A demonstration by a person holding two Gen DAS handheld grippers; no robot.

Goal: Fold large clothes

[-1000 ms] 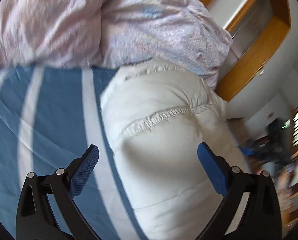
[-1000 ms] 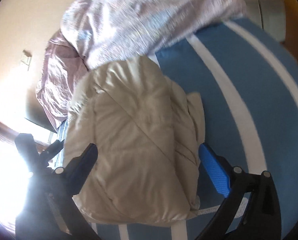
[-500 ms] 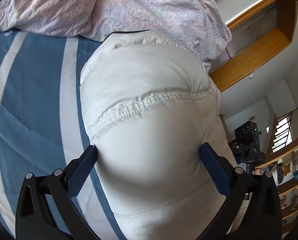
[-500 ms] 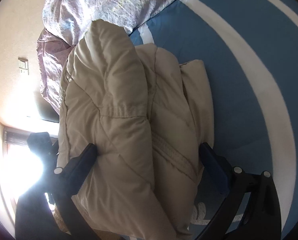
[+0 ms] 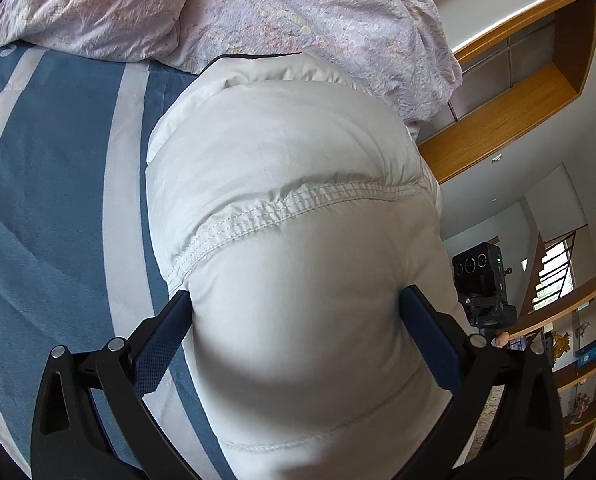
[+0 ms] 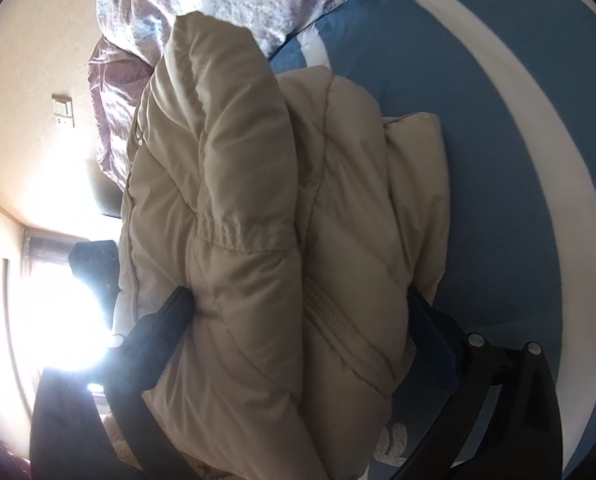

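A puffy cream quilted jacket (image 5: pixel 290 200) lies folded into a thick bundle on a blue bed cover with white stripes (image 5: pixel 50 200). My left gripper (image 5: pixel 294 312) is wide open, with the bundle bulging between its two blue pads. The same jacket (image 6: pixel 258 220) fills the right wrist view. My right gripper (image 6: pixel 298 304) is also wide open, and its pads straddle the bundle from the opposite side. The fabric touches both pads in each view.
A crumpled lilac floral duvet (image 5: pixel 258 12) lies at the far end of the bed, against the jacket. Wooden shelving (image 5: pixel 498 100) and a camera on a tripod (image 5: pixel 482 280) stand beyond the bed edge. A bright window (image 6: pixel 58 320) glares at left.
Both grippers have moved in toward the jacket from opposite sides. The bundle now sits between the pads of each and looks larger in both views.
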